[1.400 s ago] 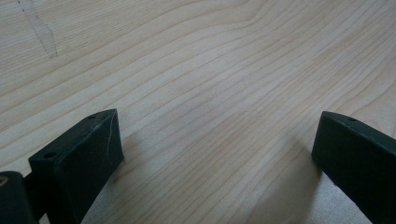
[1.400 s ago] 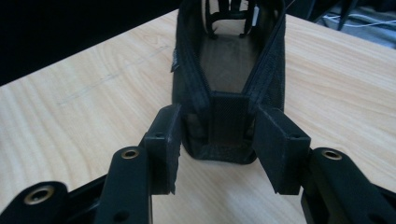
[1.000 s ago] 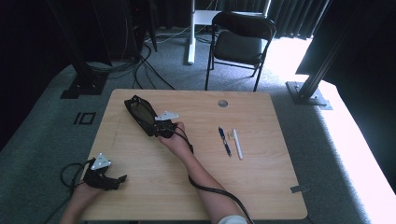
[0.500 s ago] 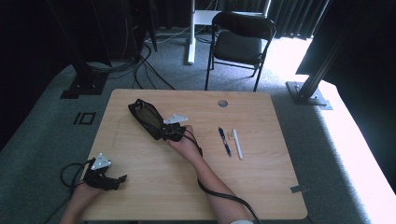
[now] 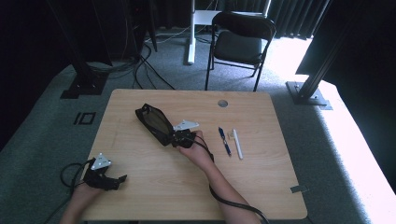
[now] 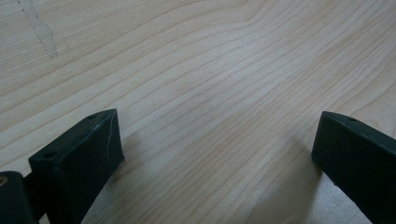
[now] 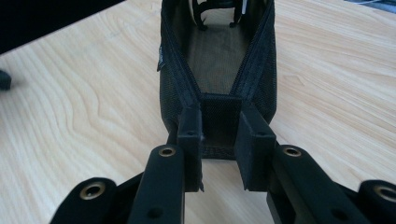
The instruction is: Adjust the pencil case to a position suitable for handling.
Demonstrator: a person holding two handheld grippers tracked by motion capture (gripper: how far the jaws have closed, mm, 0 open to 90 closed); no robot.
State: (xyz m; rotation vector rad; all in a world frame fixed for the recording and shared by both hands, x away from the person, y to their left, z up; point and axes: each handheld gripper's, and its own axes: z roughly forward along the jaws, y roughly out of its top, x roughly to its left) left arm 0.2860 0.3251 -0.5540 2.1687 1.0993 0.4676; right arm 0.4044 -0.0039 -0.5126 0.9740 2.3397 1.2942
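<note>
The black pouch point(image 5: 154, 122) lies open on the wooden table point(image 5: 261, 186), left of the middle and slanting away toward the far-left corner, its zipper parted so the mesh lining shows. In the right gripper view the pouch point(image 7: 217, 60) runs straight away from me, and its near end, the flat tab where the 2 zipper lines meet, sits pinched between my pads. So my right gripper point(image 5: 179, 138) is clamped narrow on that end of the pouch, with the grey plate on top of it and my hand point(image 5: 200, 151) behind it, the cable trailing back along my forearm toward the near edge.

To the right of that hand, apart from it, lie 2 pens side by side on the wood: a dark pen point(image 5: 224, 141) and a white pen point(image 5: 238, 144), with something small and pale between them that I cannot make out.

My left gripper point(image 5: 116, 179) rests at the near-left corner of the table, well apart from the pouch. In the left gripper view its jaws stand wide, with bare wood grain between them.

Beyond the far edge stands a black folding chair point(image 5: 240, 44) on the grey carpet.
</note>
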